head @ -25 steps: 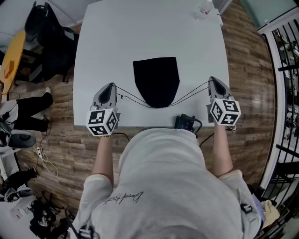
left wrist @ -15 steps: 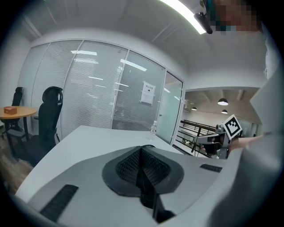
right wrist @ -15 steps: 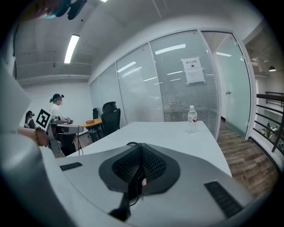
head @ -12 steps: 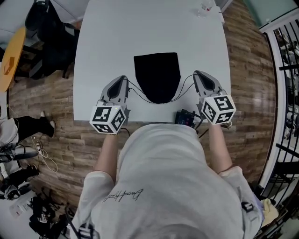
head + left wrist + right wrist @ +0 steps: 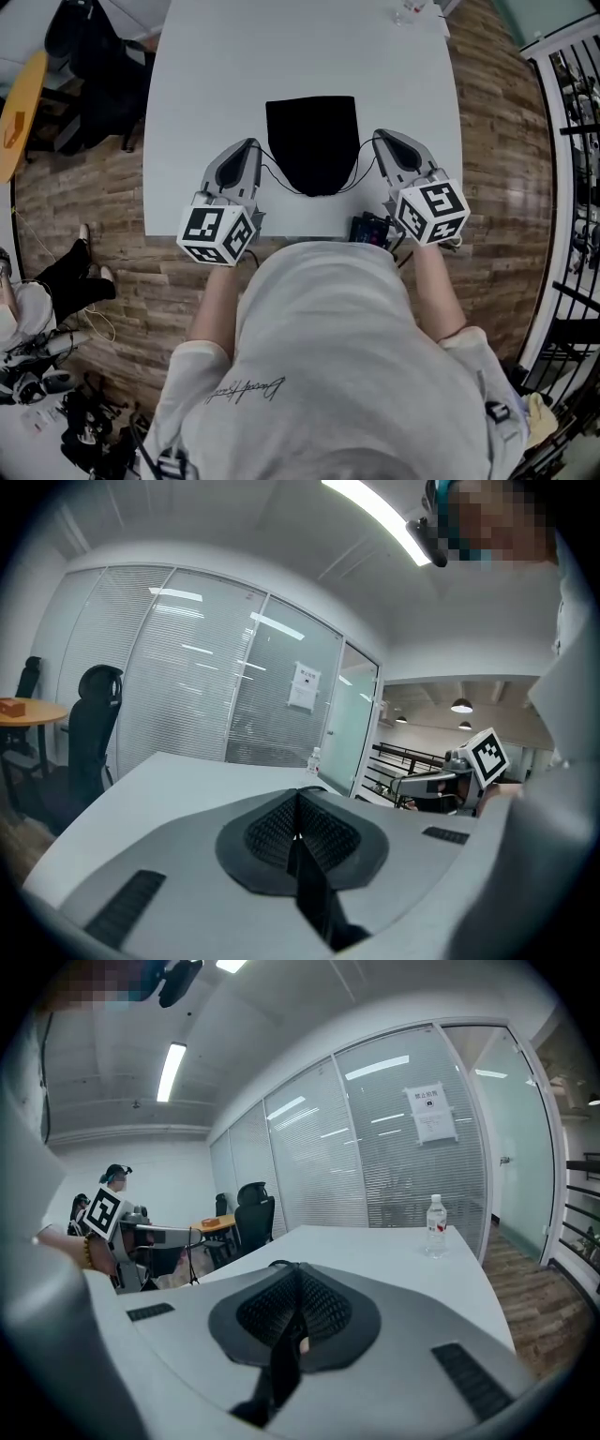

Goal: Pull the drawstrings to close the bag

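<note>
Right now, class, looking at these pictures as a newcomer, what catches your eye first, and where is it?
A black bag lies in the middle of the white table. Flanking it, the left hand-held gripper and the right hand-held gripper are each shut on a slack drawstring from the bag's near end. A water bottle stands alone near the far edge.
</note>
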The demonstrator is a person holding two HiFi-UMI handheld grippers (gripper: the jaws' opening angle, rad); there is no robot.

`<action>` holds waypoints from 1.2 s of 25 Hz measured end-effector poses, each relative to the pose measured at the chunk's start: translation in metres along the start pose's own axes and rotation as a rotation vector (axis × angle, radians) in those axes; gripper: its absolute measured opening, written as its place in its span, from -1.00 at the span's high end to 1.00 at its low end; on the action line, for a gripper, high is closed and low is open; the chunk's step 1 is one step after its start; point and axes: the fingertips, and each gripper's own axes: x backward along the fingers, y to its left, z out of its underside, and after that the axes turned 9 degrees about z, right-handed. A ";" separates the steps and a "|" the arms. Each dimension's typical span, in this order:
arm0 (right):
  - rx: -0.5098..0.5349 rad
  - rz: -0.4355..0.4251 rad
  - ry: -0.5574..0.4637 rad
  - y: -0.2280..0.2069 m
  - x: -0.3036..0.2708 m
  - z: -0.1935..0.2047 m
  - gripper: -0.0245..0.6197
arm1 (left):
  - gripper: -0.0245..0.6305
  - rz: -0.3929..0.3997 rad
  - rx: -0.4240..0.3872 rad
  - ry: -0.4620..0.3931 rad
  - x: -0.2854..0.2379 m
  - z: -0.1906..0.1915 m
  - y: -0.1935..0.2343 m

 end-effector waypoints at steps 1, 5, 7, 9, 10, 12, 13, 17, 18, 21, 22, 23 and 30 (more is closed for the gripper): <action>0.000 -0.001 0.001 0.000 0.000 0.000 0.85 | 0.89 0.001 -0.003 0.001 0.000 0.000 0.000; 0.016 -0.003 0.012 0.002 -0.002 0.002 0.85 | 0.89 0.004 -0.023 0.015 0.000 0.000 0.001; 0.026 -0.006 0.020 0.003 -0.003 0.003 0.85 | 0.89 0.007 -0.030 0.020 0.000 -0.001 0.000; 0.029 -0.008 0.023 0.004 -0.004 0.003 0.85 | 0.89 0.010 -0.039 0.024 0.000 -0.001 -0.001; 0.030 -0.009 0.023 0.004 -0.004 0.003 0.85 | 0.89 0.012 -0.041 0.026 0.000 -0.001 -0.002; 0.031 -0.012 0.024 0.004 -0.004 0.003 0.85 | 0.89 0.015 -0.042 0.028 0.000 0.000 -0.003; 0.033 -0.013 0.024 0.004 -0.004 0.004 0.85 | 0.89 0.016 -0.042 0.030 0.000 0.000 -0.003; 0.038 -0.011 0.027 0.004 -0.003 0.004 0.85 | 0.89 0.017 -0.044 0.032 0.001 0.000 -0.003; 0.039 -0.010 0.027 0.003 -0.002 0.004 0.85 | 0.89 0.016 -0.044 0.032 0.001 -0.001 -0.003; 0.042 -0.006 0.029 0.003 -0.003 0.004 0.85 | 0.89 0.014 -0.043 0.032 0.002 -0.001 -0.002; 0.043 -0.005 0.029 0.003 -0.003 0.005 0.85 | 0.89 0.014 -0.042 0.032 0.002 0.000 -0.001; 0.043 -0.005 0.030 0.003 -0.003 0.006 0.85 | 0.89 0.015 -0.041 0.033 0.001 0.001 -0.001; 0.039 -0.008 0.040 0.005 0.000 0.013 0.85 | 0.89 0.019 -0.035 0.043 0.003 0.007 -0.004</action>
